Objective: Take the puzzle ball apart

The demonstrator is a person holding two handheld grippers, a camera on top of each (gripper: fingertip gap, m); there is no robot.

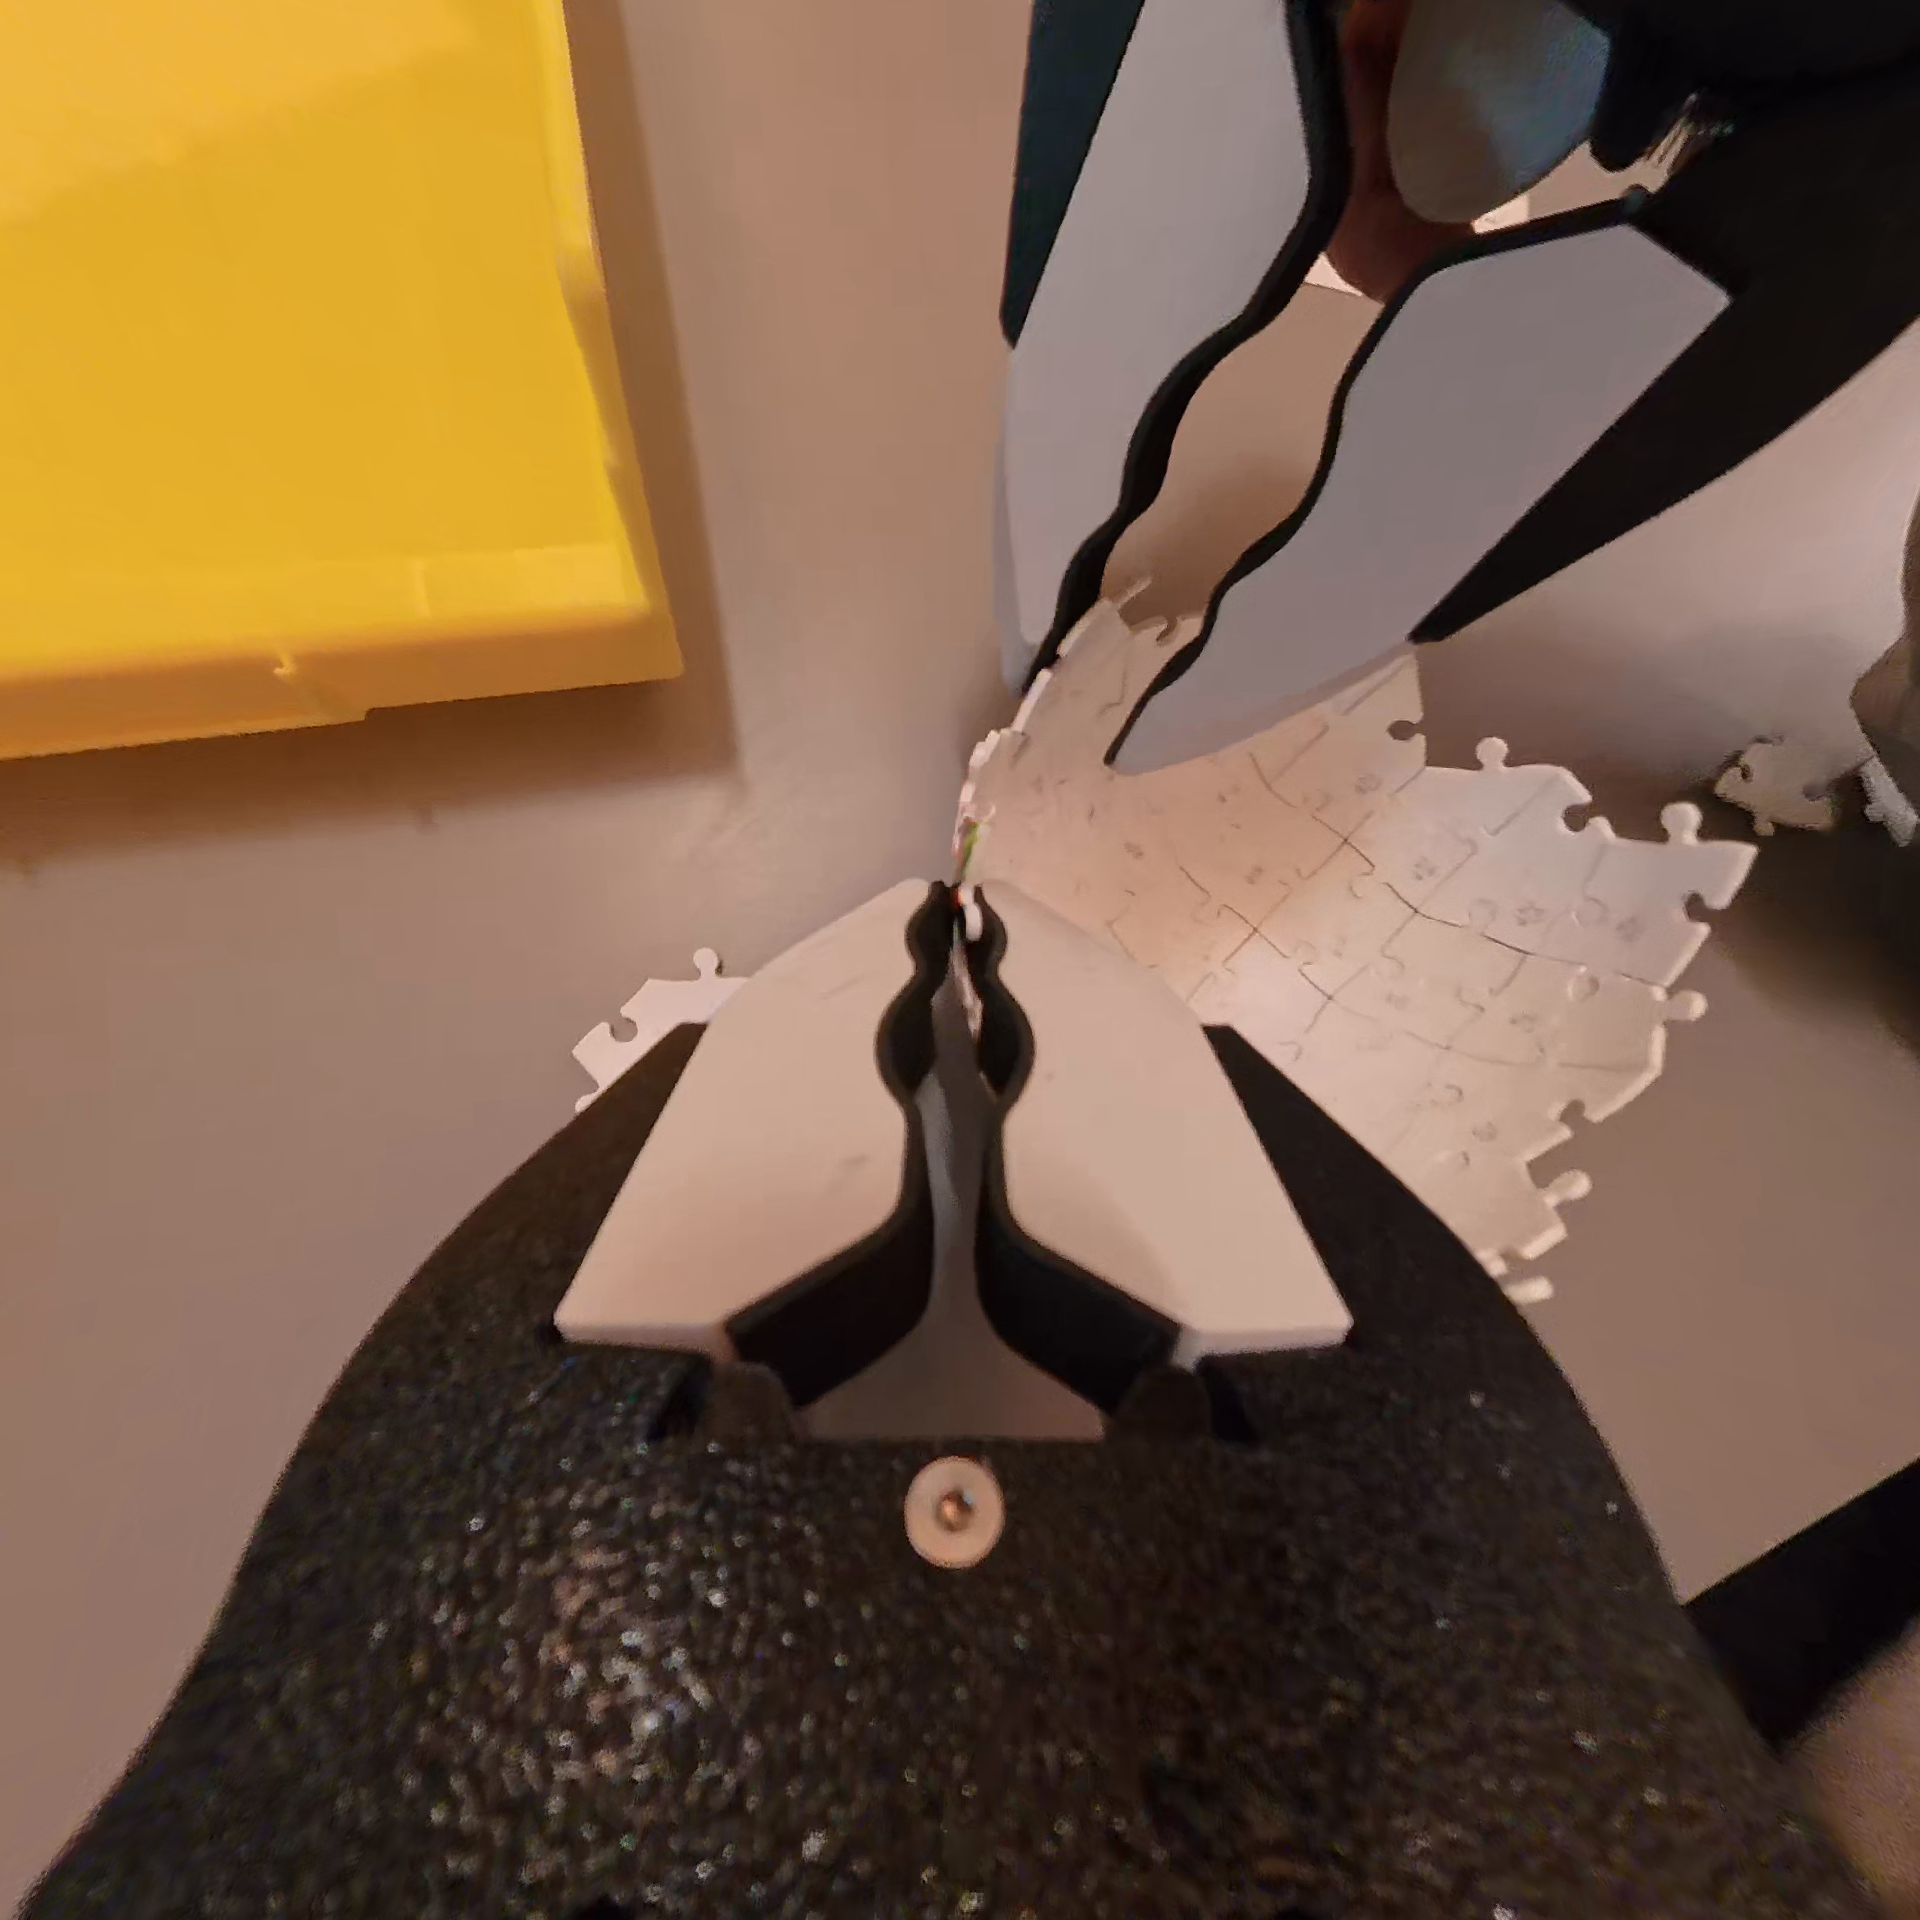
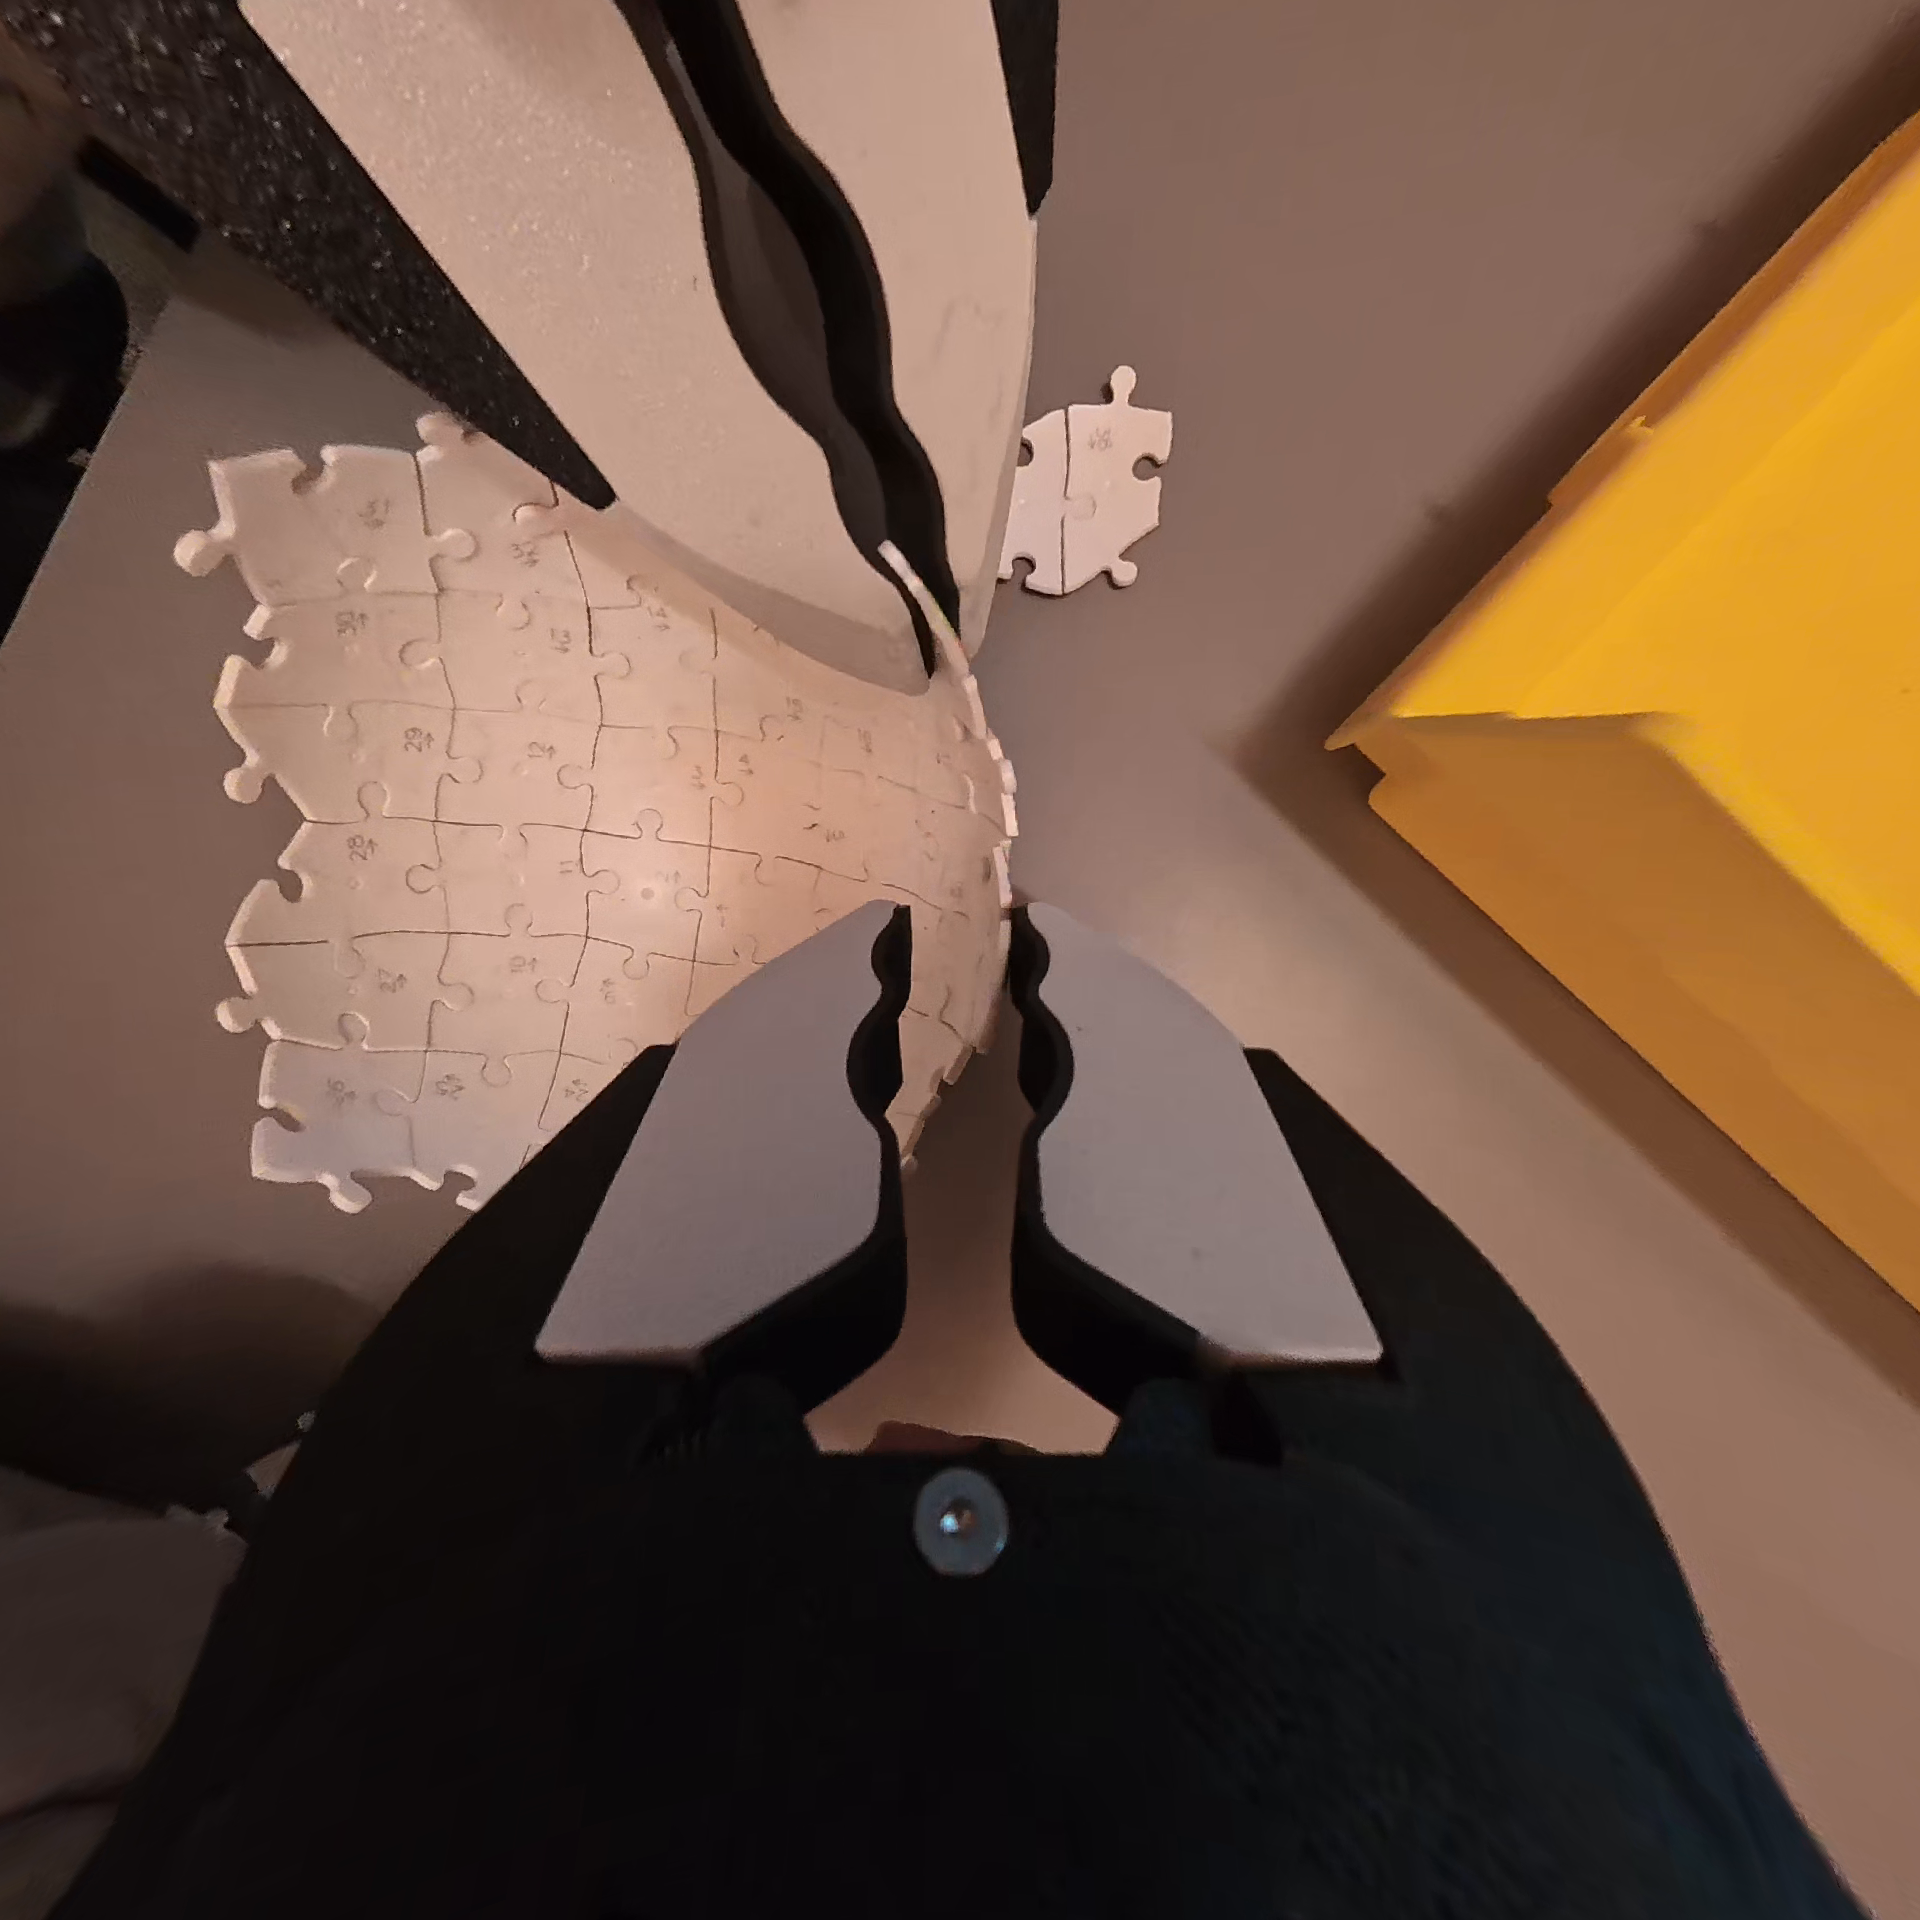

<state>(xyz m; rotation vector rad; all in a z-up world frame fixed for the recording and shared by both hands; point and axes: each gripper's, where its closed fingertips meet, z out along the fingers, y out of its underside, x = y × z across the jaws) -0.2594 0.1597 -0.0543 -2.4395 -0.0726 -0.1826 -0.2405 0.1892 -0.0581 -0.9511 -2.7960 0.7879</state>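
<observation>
left gripper pinches puzzle ball rim | right gripper parted astride rim — close beside it, peel gently

The left gripper, black-bodied with white-faced, black-padded fingers, rises from the lower centre of its view, jaws pinched nearly together. The matching right gripper fills its view's lower half, fingertips parted by a narrow gap.

Both the left gripper and right gripper have speckled black bodies, pale grey jaws with wavy black pads, and one silver screw.
</observation>
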